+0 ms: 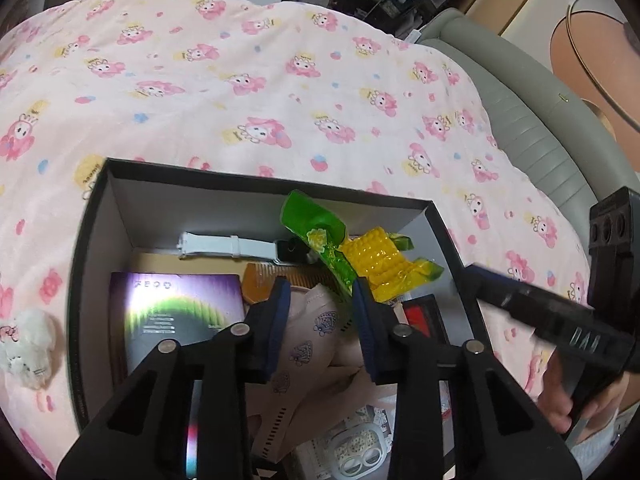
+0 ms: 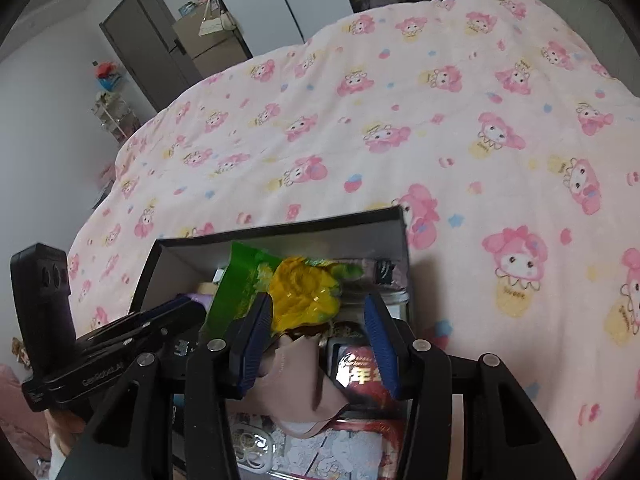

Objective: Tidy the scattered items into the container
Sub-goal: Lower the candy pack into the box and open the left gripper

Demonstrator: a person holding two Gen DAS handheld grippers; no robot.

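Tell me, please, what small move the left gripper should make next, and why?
Probably lift the left gripper out of the box and swing it toward the small plush toy. Its jaws are open and empty above the pink cloth, while the toy lies on the blanket just outside the box's left wall.

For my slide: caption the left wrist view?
Open left gripper above a filled box on a pink blanket.

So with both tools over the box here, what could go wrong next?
The corn snack packet sits high on the pile in the black box and leans on the far wall; a nudge might tip it out. The left tool and right tool, both open, hover close together and could collide. The white plush toy outside the box could be missed.
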